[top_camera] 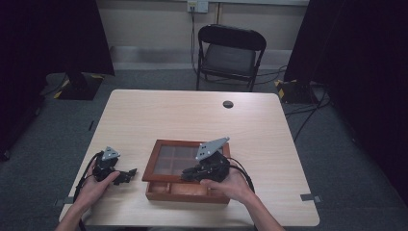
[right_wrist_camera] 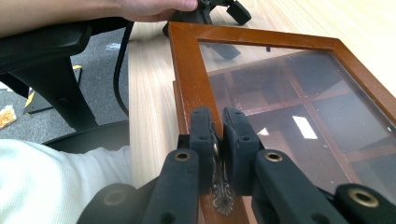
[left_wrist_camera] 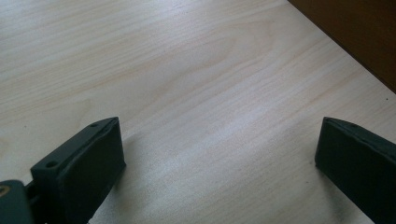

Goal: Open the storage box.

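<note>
Wooden box (top_camera: 187, 190) sits near the front edge of the table (top_camera: 192, 110) in the high view, its glass-paned lid (top_camera: 168, 161) lifted at the front. The right gripper (top_camera: 188, 174) lies over the lid's front edge, held by the person's right hand (top_camera: 230, 185). The left gripper (top_camera: 126, 176) rests on the table to the box's left, apart from it.

The left gripper view looks at bare table (left_wrist_camera: 187, 84) between its two jaws, which stand wide apart with nothing between them; a dark brown corner of the box (left_wrist_camera: 359, 32) shows at upper right.

In the right gripper view the right gripper (right_wrist_camera: 218, 140) is clenched on the lid's small metal latch (right_wrist_camera: 220, 196) at the frame (right_wrist_camera: 189, 74), pads pressing from both sides. Compartments show through the glass (right_wrist_camera: 299, 107).
</note>
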The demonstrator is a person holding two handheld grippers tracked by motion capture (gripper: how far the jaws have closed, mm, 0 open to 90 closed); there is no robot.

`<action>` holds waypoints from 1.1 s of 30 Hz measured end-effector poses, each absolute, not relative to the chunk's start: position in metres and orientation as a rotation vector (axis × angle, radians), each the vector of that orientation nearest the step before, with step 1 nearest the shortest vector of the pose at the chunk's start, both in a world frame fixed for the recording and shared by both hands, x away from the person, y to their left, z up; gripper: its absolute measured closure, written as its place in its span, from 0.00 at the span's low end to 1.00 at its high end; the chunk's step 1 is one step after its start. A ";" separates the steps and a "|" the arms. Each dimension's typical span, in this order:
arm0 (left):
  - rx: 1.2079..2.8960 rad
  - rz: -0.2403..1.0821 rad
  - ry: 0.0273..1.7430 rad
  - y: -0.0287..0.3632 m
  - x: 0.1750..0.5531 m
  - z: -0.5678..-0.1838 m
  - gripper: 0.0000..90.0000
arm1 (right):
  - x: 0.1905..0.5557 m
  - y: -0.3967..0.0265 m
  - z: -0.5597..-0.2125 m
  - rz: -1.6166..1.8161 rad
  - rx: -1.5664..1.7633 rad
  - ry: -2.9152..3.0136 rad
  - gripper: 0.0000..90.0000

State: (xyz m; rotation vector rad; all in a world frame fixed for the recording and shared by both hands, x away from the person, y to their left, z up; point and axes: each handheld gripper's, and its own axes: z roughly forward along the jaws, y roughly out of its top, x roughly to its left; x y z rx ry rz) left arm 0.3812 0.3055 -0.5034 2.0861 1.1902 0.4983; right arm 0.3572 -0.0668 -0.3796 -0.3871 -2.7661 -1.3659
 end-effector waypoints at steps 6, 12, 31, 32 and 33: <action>2.086 0.499 1.190 0.306 0.381 -0.503 0.01 | 0.359 -0.067 -0.374 -1.375 -0.381 -2.779 0.92; 2.083 0.498 1.192 0.305 0.381 -0.503 0.01 | 0.359 -0.067 -0.372 -1.375 -0.380 -2.783 0.92; 2.086 0.499 1.190 0.306 0.381 -0.503 0.01 | 0.365 -0.068 -0.360 -1.383 -0.376 -2.804 0.93; 2.086 0.498 1.190 0.306 0.381 -0.503 0.01 | 0.365 -0.068 -0.360 -1.383 -0.376 -2.804 0.93; 2.086 0.500 1.189 0.306 0.381 -0.503 0.01 | 0.365 -0.068 -0.359 -1.383 -0.377 -2.804 0.93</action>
